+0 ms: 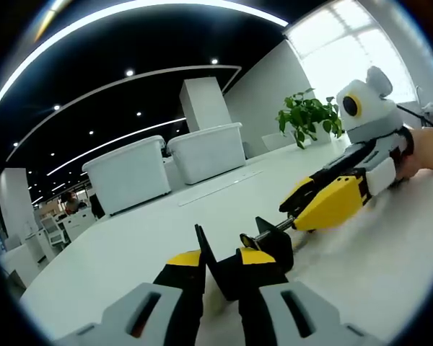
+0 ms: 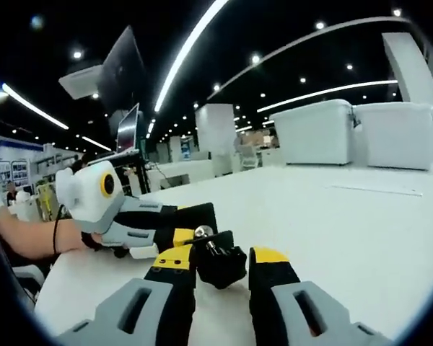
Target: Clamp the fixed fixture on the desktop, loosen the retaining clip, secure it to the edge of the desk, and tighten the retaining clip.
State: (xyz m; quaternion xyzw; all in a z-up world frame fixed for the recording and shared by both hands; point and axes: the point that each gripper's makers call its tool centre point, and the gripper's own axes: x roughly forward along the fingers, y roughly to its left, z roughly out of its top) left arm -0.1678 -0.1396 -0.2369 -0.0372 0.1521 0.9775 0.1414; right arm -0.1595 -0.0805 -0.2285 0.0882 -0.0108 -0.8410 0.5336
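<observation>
Now, progress: I have the black clamp fixture (image 1: 263, 259) gripped on the white surface (image 1: 130, 245).
Left gripper (image 1: 221, 277): fingers closed on clamp.
Right gripper (image 2: 222, 270): fingers gripping its screw end.
Left: loosening, mounting, tightening.

One black clamp (image 1: 263, 249) on the desk (image 1: 166, 223). Two tools: left (image 1: 220, 268), right (image 2: 220, 263). Two white bins (image 1: 130, 173) side by side near the far edge. One plant (image 1: 308, 115) at the far corner.
</observation>
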